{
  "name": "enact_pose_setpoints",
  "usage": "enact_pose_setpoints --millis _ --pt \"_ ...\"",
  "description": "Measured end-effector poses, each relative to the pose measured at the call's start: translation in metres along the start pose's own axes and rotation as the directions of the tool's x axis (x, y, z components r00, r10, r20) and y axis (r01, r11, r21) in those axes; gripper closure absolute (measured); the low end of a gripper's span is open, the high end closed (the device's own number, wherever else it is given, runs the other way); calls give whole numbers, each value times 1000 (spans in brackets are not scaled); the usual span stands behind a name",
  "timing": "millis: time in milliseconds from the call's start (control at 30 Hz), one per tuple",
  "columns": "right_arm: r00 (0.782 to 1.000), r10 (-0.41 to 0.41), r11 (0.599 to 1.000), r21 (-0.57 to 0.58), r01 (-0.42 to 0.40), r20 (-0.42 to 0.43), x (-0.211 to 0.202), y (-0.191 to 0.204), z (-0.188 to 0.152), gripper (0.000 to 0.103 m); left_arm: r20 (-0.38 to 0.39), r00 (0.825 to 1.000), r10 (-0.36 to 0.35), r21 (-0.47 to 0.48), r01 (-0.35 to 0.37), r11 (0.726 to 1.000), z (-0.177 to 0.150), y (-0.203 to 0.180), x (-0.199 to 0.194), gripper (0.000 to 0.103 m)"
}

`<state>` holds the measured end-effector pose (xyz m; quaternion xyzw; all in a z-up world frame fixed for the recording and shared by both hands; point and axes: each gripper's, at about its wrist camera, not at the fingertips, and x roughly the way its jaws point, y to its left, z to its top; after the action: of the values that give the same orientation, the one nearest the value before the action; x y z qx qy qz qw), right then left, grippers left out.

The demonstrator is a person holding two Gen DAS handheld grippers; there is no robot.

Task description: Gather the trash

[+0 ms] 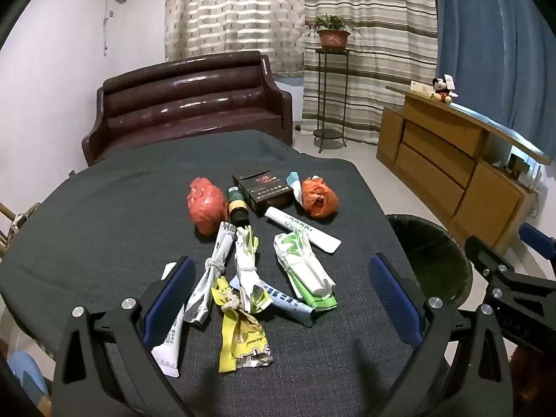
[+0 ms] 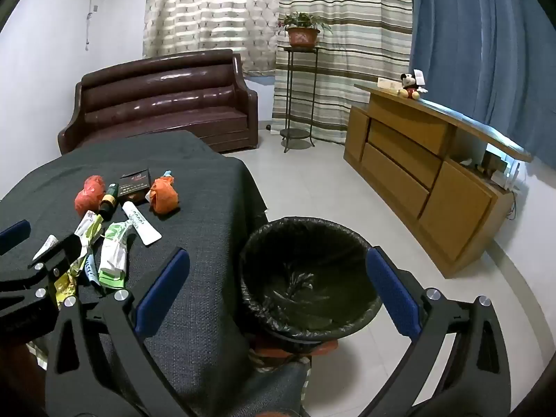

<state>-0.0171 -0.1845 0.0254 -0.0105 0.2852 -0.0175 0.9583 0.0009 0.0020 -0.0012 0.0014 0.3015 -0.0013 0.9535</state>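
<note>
On the dark-clothed table [image 1: 104, 208], two balled plastic bags are counted: one red bag [image 1: 205, 205] and one orange bag [image 1: 319, 197]. One black box [image 1: 262, 189] and one small dark green bottle [image 1: 236, 208] are seen between them. Two white tubes are found: one long tube [image 1: 302, 229] and one near tube [image 1: 170, 344]. About five knotted wrappers are counted, among them a yellow wrapper [image 1: 239, 337] and a green-and-white wrapper [image 1: 305, 271]; the exact number cannot be told where they overlap. One black-lined trash bin [image 2: 309, 278] is seen beside the table.
</note>
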Motion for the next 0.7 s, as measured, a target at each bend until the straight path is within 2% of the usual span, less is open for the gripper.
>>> enact_pose_setpoints --millis 133,200,700 --pt "1000 -1 1000 1 1 -2 0 0 0 4 18 999 27 20 -27 999 -4 -5 -7 6" --pt "1000 1 1000 3 -1 -3 1 -1 0 4 -7 1000 12 5 -12 1000 -1 1 -1 6" --pt "1000 1 1000 6 -1 -8 3 -4 -2 4 -4 1000 22 9 -22 1000 -2 -4 -2 6"
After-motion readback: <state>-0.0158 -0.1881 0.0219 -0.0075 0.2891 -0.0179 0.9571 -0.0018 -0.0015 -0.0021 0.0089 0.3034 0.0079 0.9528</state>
